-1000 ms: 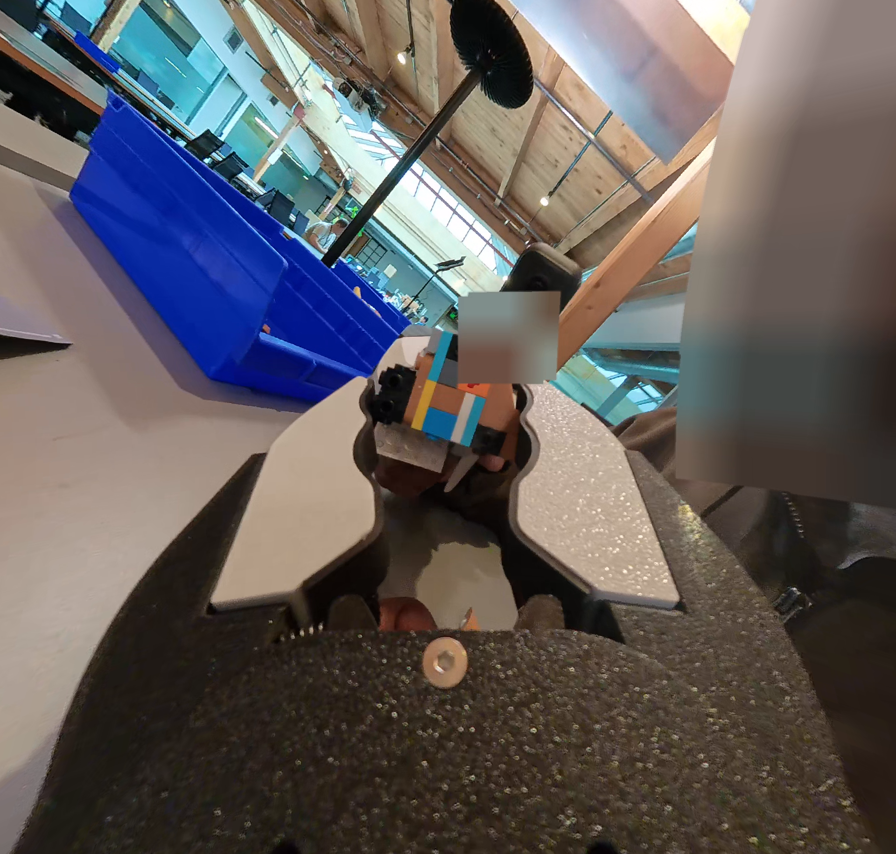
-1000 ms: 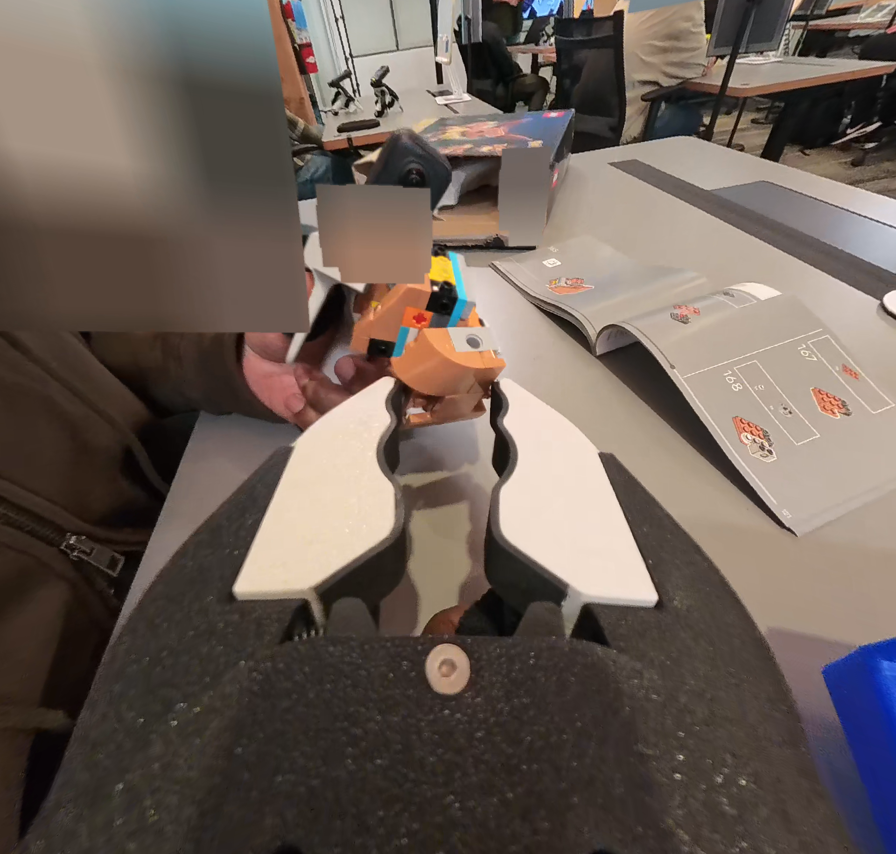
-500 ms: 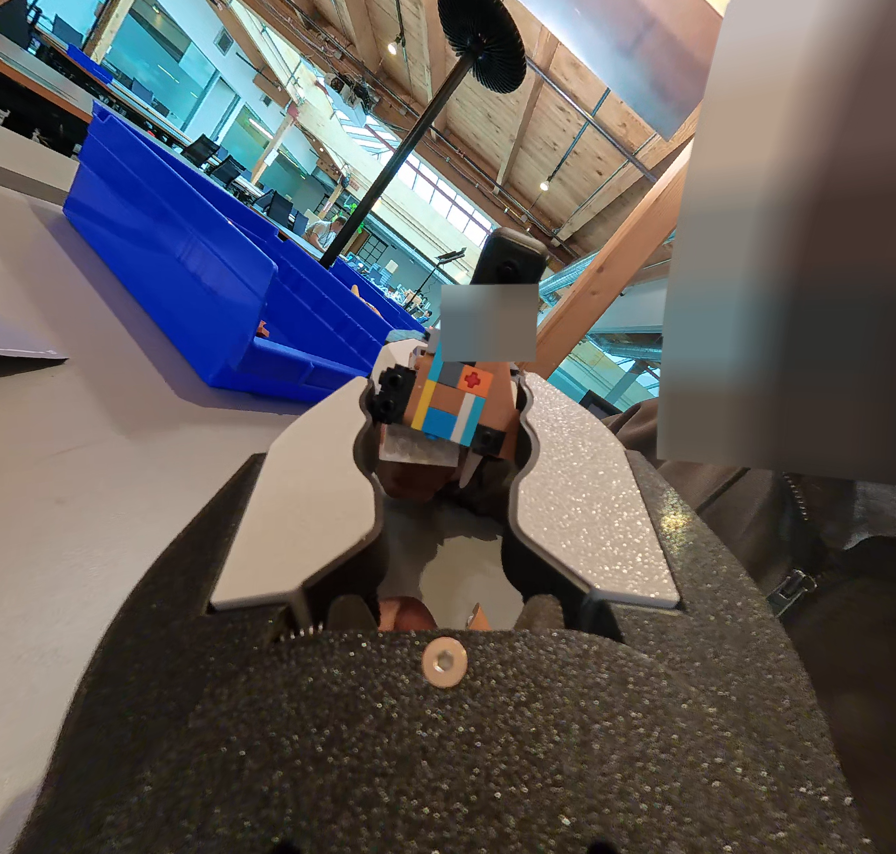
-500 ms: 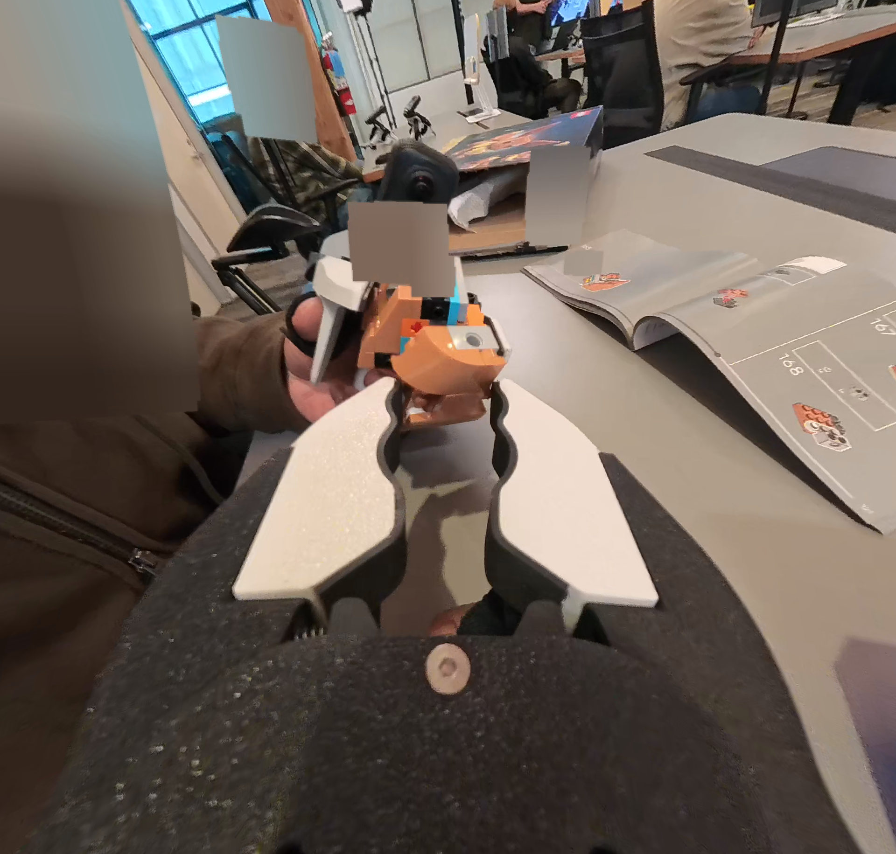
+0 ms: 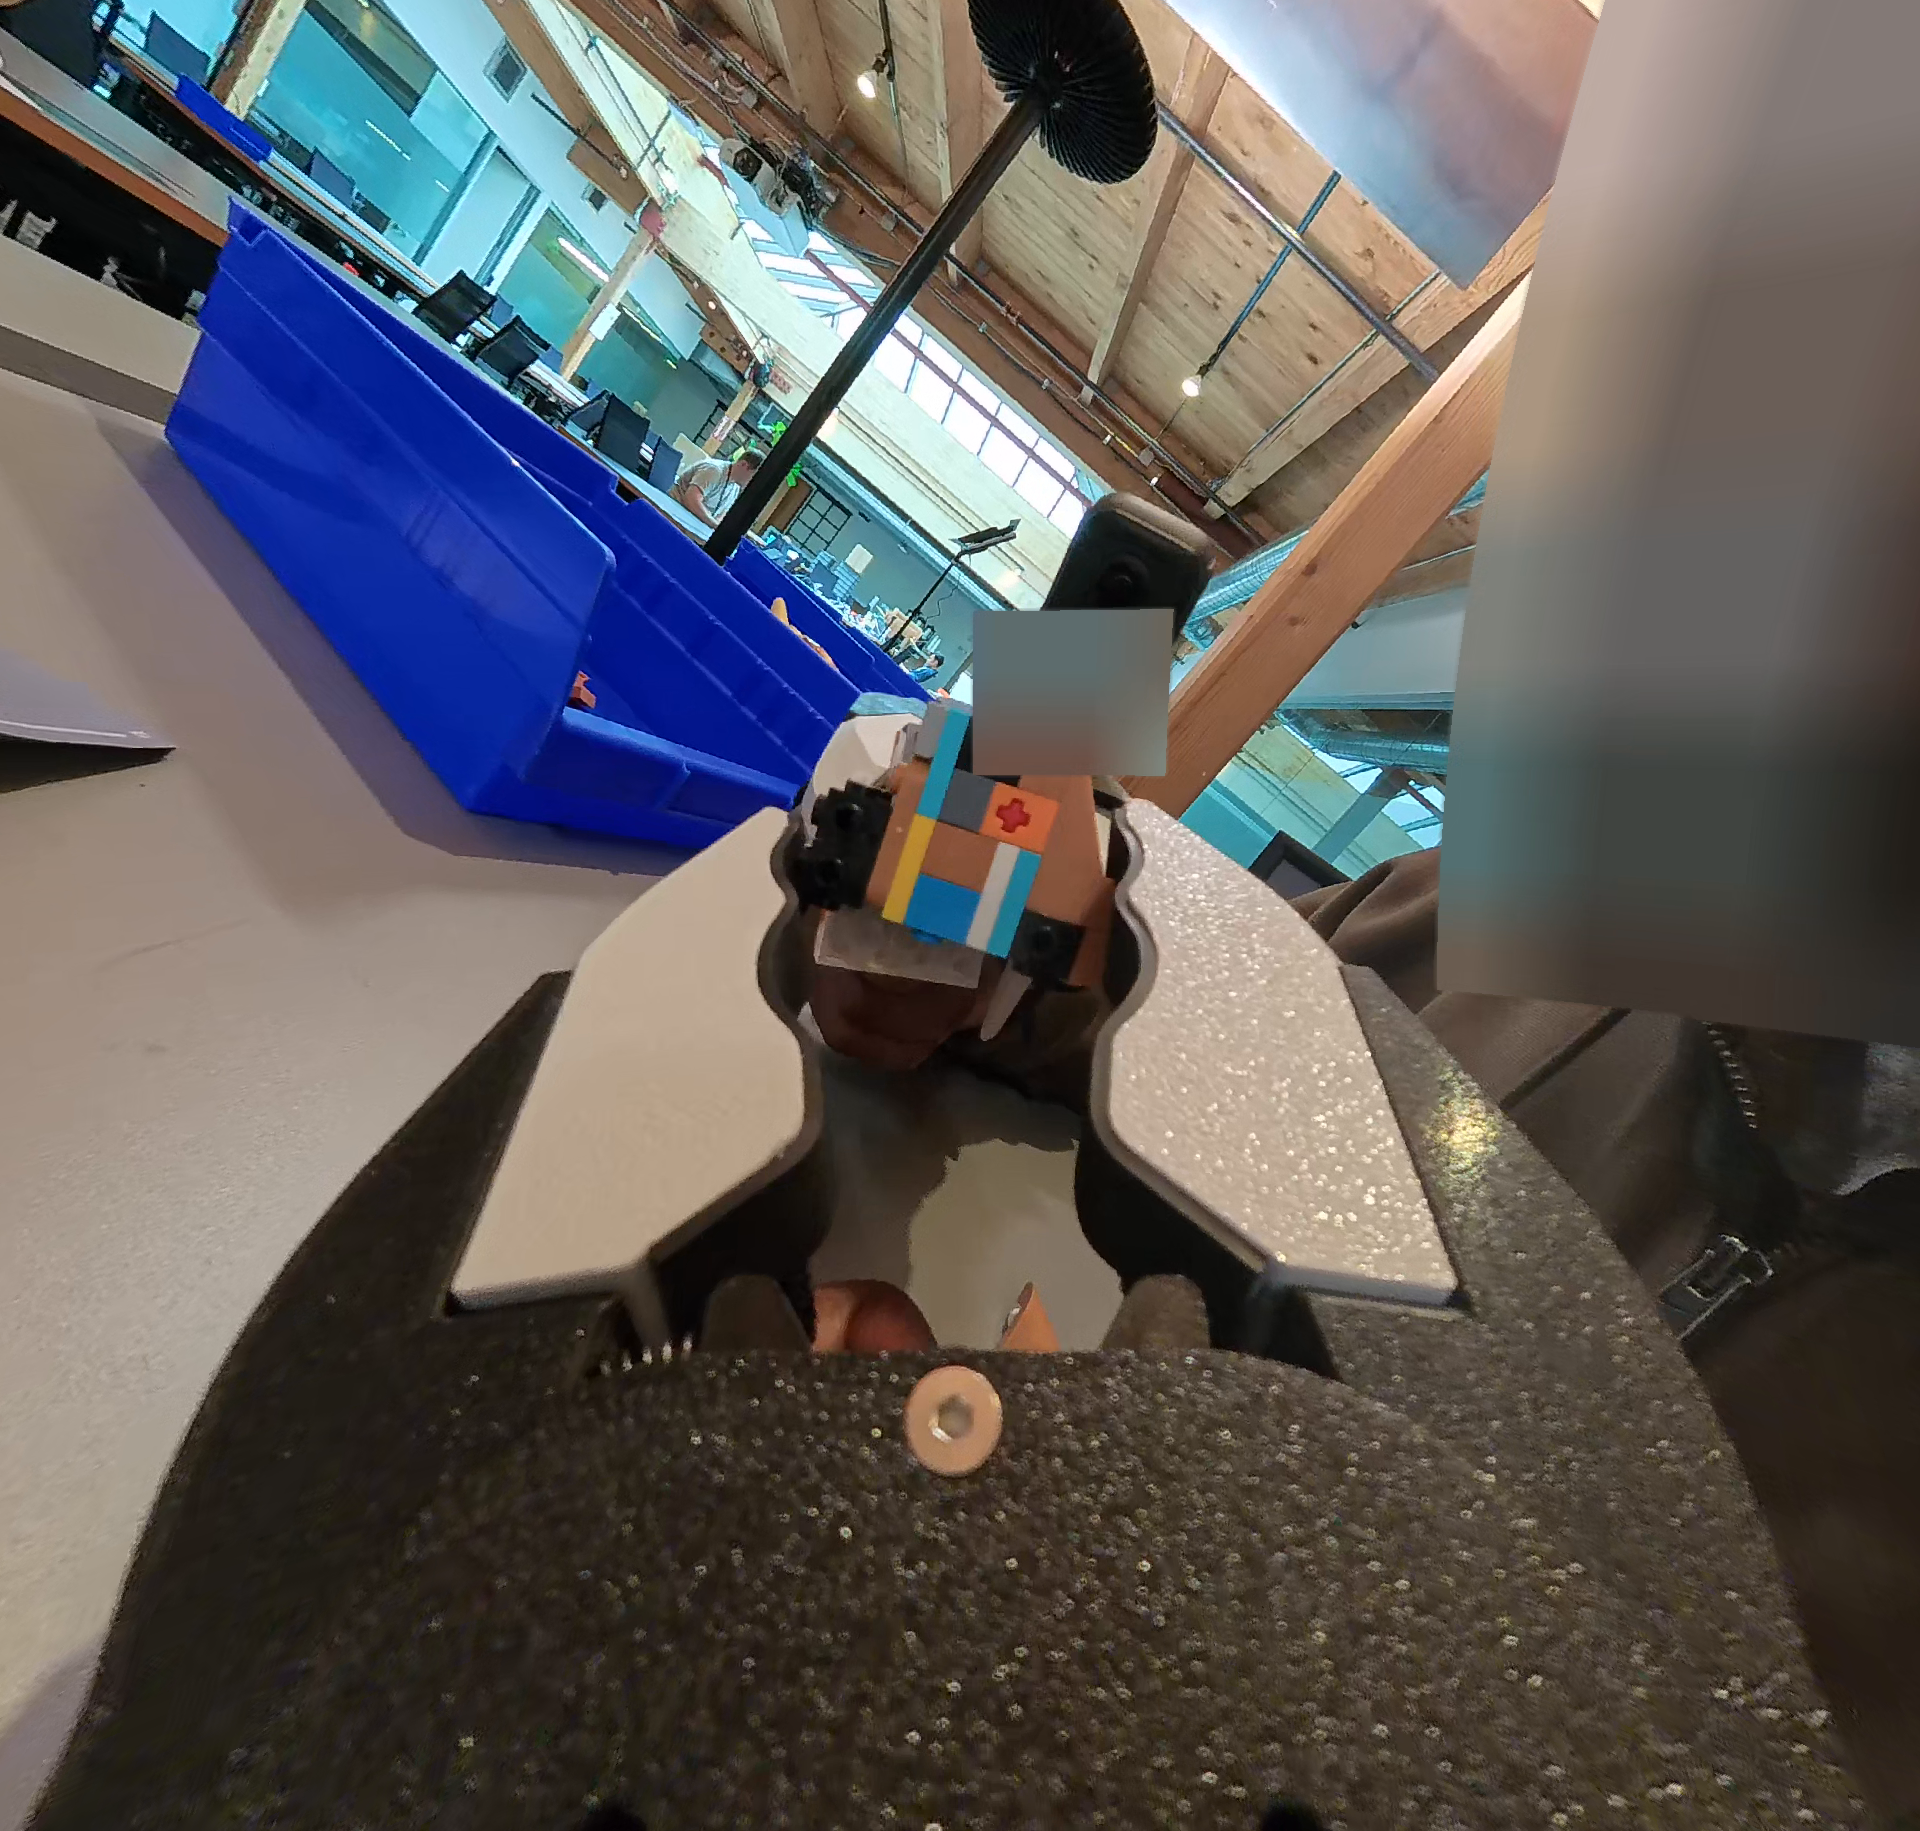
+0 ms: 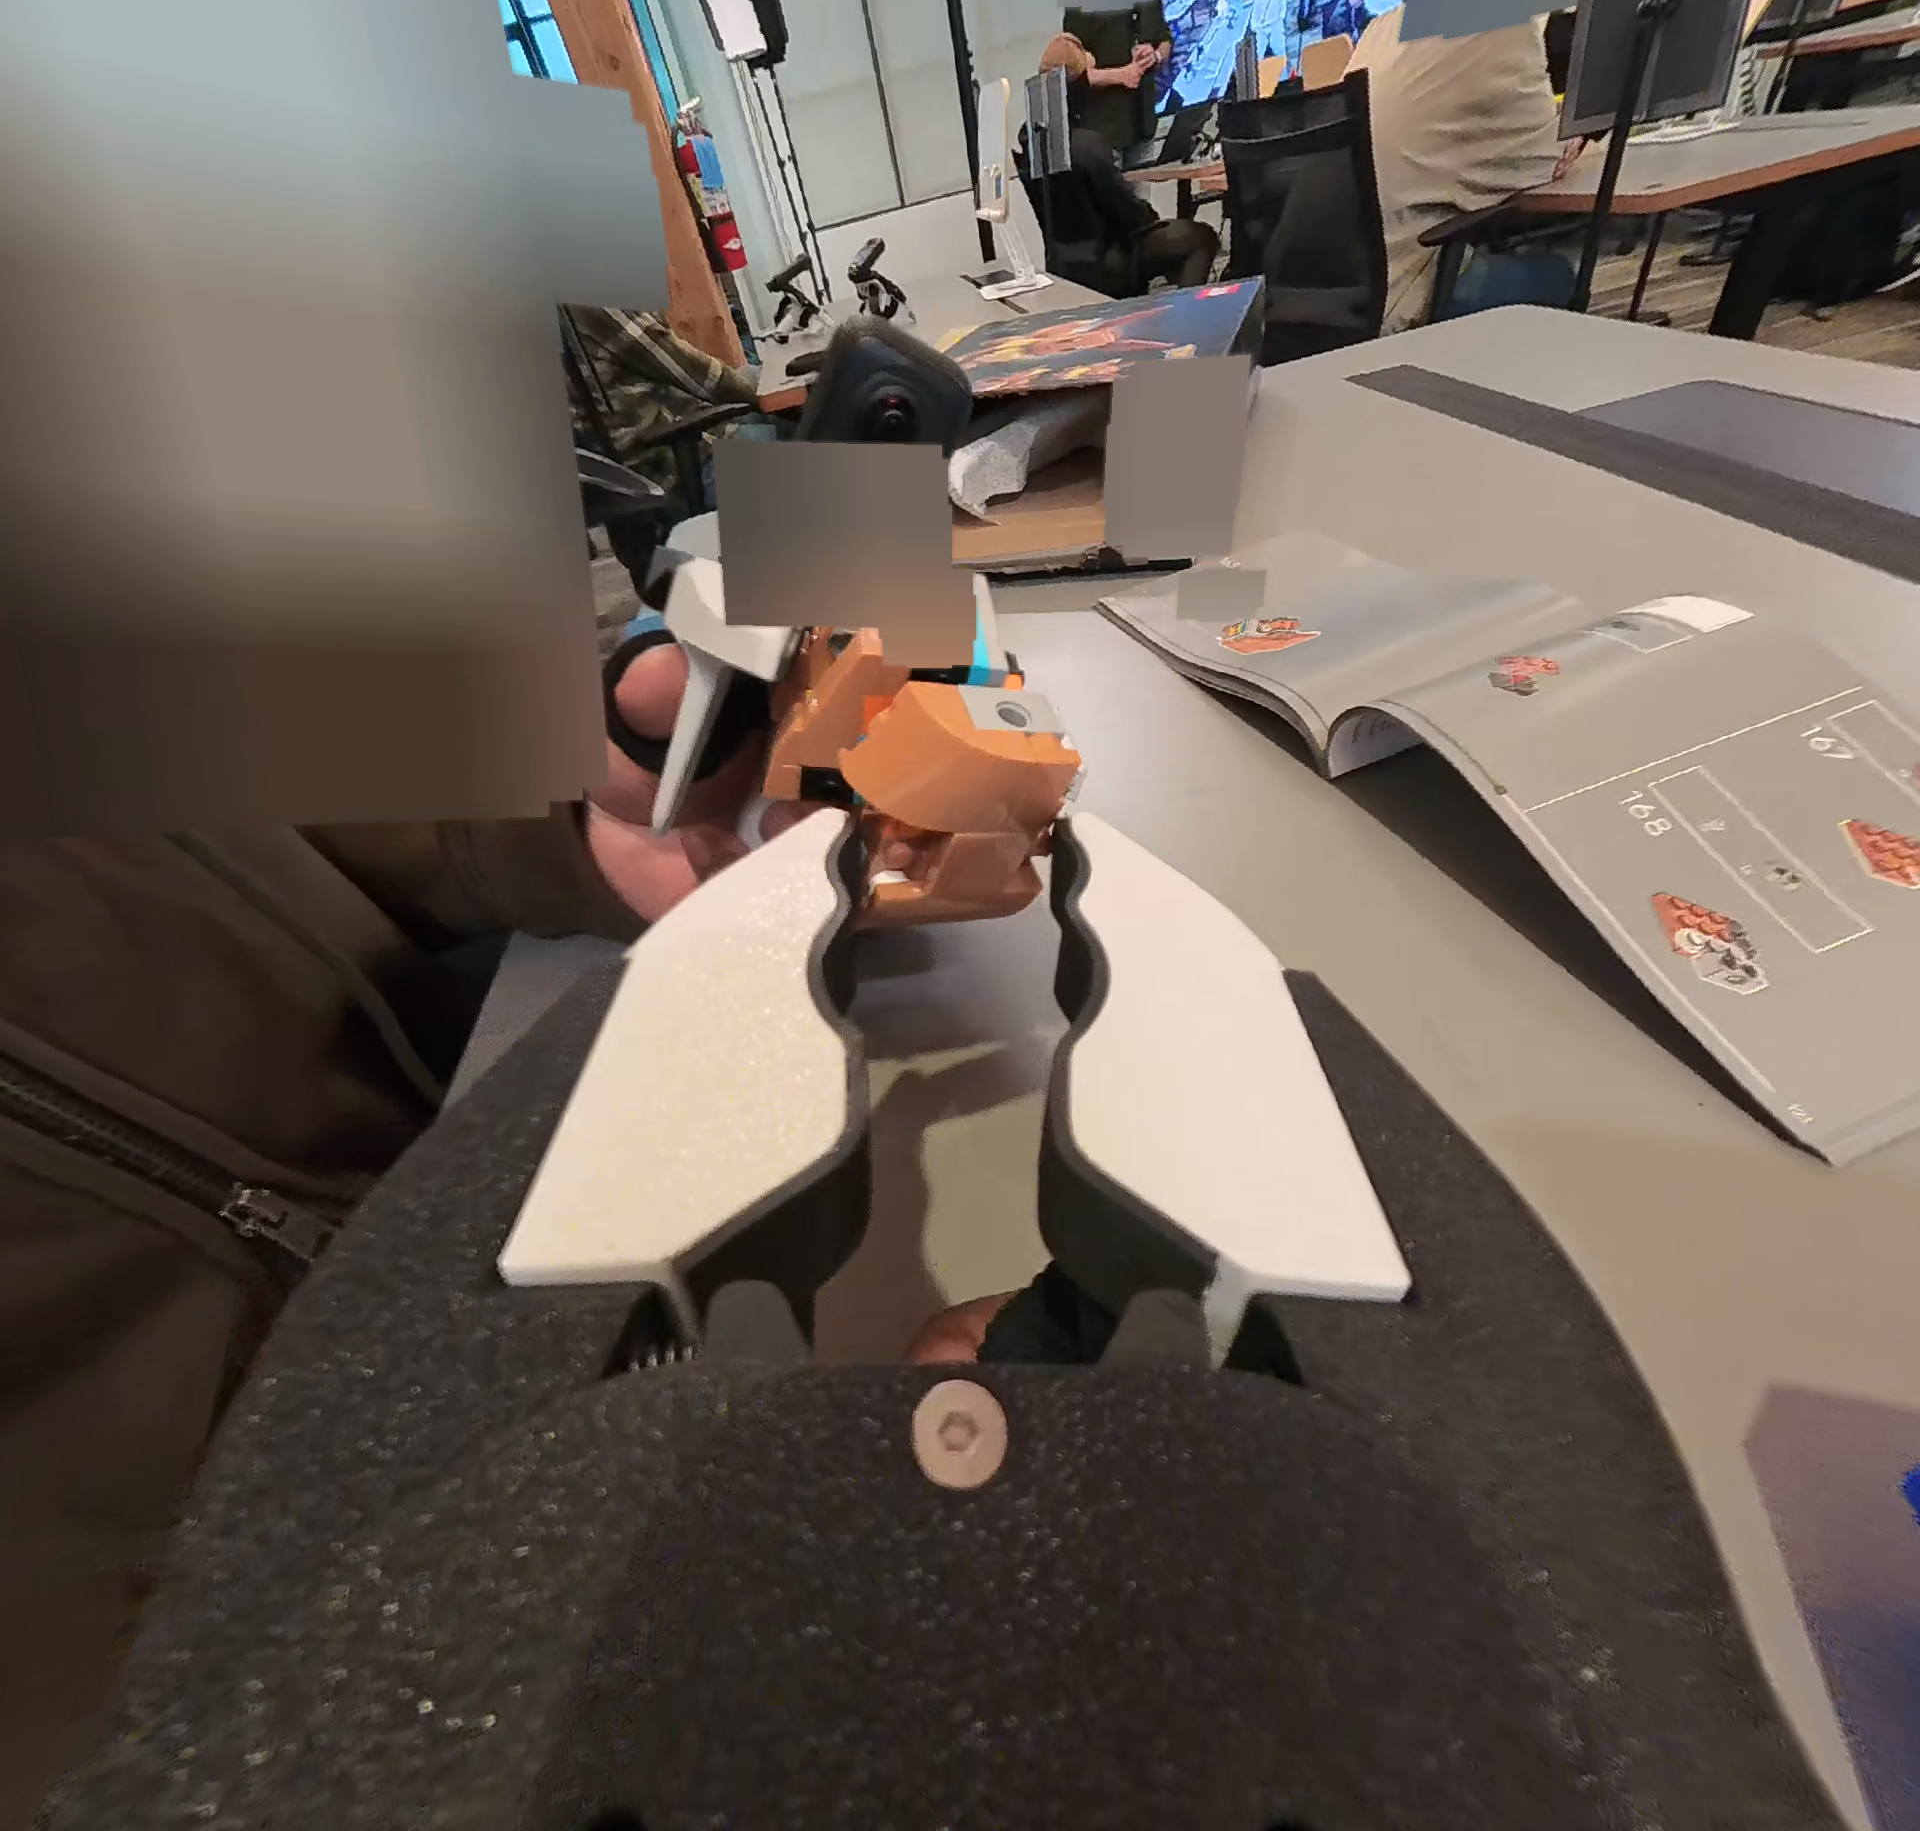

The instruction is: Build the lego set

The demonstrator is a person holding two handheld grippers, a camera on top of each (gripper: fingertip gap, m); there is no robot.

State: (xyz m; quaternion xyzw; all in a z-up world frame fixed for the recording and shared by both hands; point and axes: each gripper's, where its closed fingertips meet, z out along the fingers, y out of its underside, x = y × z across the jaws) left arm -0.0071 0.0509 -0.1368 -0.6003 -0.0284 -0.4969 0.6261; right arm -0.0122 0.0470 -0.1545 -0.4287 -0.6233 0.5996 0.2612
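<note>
Left tool (image 5: 951, 872): fingers part-way apart, closed against the flanks of the lego model (image 5: 961, 872) at the tips. The model's black studded bricks press on one finger; its brown side meets the other. Model held aloft, above the grey tabletop (image 5: 208, 950).

Right tool (image 6: 951, 872): fingers at similar spread, clamped on the model's brown lower block (image 6: 966, 872). Both tools grip the same model from opposite ends.

Left wrist view only: blue parts bin (image 5: 416, 576) on the tabletop, black pole with a ribbed disc (image 5: 1060, 67), timber ceiling.

Right wrist view only: open instruction booklet (image 6: 1558, 805), set box (image 6: 1122, 347) behind it, and the hand (image 6: 665, 815) working the left tool.
</note>
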